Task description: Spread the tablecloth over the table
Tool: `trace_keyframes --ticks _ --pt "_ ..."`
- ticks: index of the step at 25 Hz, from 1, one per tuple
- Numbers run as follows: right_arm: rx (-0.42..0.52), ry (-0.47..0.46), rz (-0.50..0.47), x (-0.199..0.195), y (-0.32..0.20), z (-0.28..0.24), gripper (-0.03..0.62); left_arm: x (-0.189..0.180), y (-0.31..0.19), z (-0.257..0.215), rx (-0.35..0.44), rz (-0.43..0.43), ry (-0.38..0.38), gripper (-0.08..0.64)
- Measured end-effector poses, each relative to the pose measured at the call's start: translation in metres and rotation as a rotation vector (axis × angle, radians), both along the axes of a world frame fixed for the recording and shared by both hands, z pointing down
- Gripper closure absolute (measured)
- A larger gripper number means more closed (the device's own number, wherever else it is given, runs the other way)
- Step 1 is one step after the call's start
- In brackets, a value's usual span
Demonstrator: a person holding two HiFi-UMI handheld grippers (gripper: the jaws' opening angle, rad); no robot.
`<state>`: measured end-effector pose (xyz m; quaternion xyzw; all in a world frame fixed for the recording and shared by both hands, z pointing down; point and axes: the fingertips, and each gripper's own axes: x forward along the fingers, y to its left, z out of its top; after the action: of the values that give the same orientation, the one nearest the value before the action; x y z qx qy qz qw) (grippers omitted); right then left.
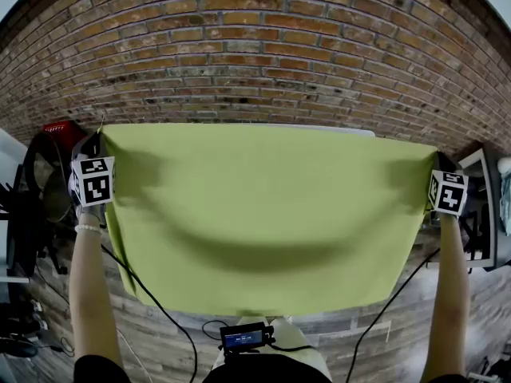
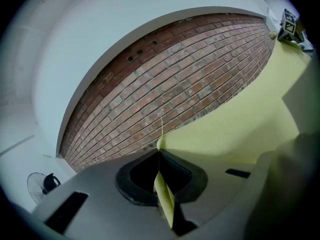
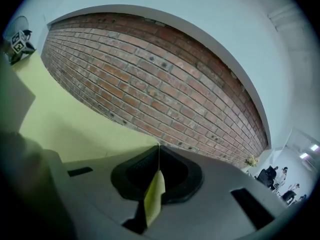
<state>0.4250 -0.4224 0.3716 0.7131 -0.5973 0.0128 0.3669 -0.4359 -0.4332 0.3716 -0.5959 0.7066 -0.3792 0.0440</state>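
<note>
A lime-green tablecloth [image 1: 263, 214] is stretched wide between my two grippers in front of a brick wall, with its middle sagging. My left gripper [image 1: 104, 134] is shut on the cloth's far left corner, and my right gripper [image 1: 437, 162] is shut on the far right corner. In the left gripper view the jaws [image 2: 159, 151] pinch a fold of cloth [image 2: 240, 119] that runs off toward the other gripper [image 2: 290, 26]. The right gripper view shows the same grip [image 3: 158, 148] on the cloth [image 3: 65, 119]. A thin pale table edge [image 1: 335, 128] shows just beyond the cloth; the rest of the table is hidden.
The brick wall [image 1: 263, 46] stands close behind. A black fan [image 1: 44, 190] and a red object [image 1: 64, 128] are at the left, a dark frame [image 1: 479, 206] at the right. Cables trail over the wood floor [image 1: 168, 325]. Distant people [image 3: 280, 179] stand far right.
</note>
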Motion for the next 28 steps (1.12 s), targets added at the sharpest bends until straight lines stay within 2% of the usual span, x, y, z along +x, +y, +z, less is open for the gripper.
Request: trace_keyframes --ticks 9,15,20,28 --pt "-0.057 0.002 0.035 -0.003 -0.036 0.042 0.558 -0.002 -0.037 0.048 -0.048 -0.013 0.031 0.544" --pt "-0.086 0.005 0.041 -0.009 -0.067 0.067 0.558 -0.005 -0.066 0.068 -0.078 0.0 0.0 0.543" --pt "-0.082 0.021 0.04 -0.008 -0.093 0.068 0.558 0.0 -0.09 0.065 -0.076 0.021 -0.027 0.543" --pt "-0.025 0.049 0.023 -0.01 -0.141 0.032 0.558 -0.006 -0.121 0.022 -0.024 0.04 -0.092 0.543"
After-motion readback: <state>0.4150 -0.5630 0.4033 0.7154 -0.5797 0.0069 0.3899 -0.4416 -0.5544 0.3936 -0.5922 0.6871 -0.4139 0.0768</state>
